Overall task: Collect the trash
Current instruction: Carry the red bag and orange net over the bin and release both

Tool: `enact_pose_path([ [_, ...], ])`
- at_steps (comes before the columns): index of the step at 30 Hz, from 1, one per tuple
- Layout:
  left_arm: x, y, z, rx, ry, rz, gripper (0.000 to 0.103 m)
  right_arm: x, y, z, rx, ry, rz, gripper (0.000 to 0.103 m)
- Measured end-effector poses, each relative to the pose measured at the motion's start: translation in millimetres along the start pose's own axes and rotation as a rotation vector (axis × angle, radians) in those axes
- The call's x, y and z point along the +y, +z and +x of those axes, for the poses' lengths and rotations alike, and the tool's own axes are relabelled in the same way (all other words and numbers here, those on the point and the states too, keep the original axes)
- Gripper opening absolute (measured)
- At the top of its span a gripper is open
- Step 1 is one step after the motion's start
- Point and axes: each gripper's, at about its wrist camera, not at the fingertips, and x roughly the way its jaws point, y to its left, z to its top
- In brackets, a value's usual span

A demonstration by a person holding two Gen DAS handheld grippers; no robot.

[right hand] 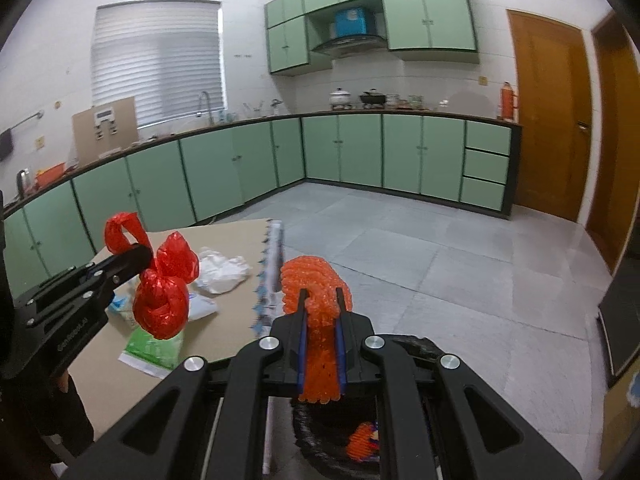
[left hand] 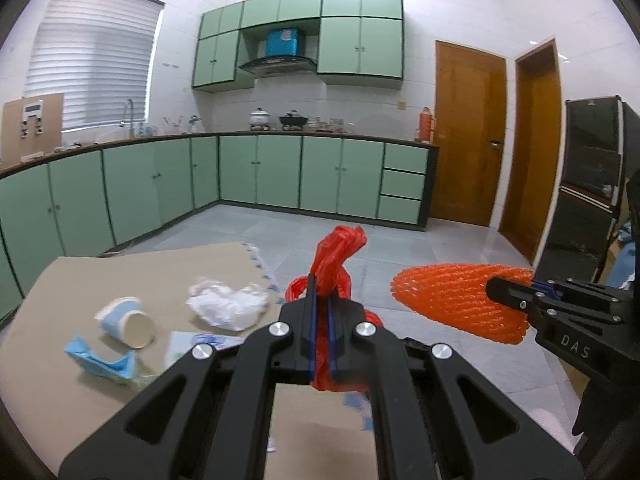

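Note:
My left gripper [left hand: 323,288] is shut on a knotted red plastic bag [left hand: 338,258] and holds it above the table's right edge; the bag also shows in the right wrist view [right hand: 166,292]. My right gripper [right hand: 322,300] is shut on an orange foam fruit net [right hand: 316,292], held over a black-lined trash bin [right hand: 340,440] below it. The net also shows in the left wrist view [left hand: 448,300]. On the cardboard-covered table [left hand: 60,280] lie a tipped paper cup [left hand: 128,320], crumpled white plastic [left hand: 228,304], a blue wrapper [left hand: 100,360] and a green-white packet [right hand: 154,352].
Another piece of orange net [right hand: 362,440] lies inside the bin. Green cabinets [left hand: 280,172] line the far walls. Wooden doors [left hand: 468,132] and a black cabinet [left hand: 592,184] stand at the right. Grey tiled floor [right hand: 440,260] spreads beyond the table.

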Motion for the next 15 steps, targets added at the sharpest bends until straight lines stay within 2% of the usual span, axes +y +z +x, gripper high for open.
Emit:
enact_pose_path([
  [6,-31,-2,23,0.015,-0.065,0.014,0.003,-32,-4,-2,0.003,-0.064,0.032,0.011],
  [15,-73,-11,56,0.031,-0.122,0.049,0.003,-72,-18,0,0.004,-0.150,0.070,0.011],
])
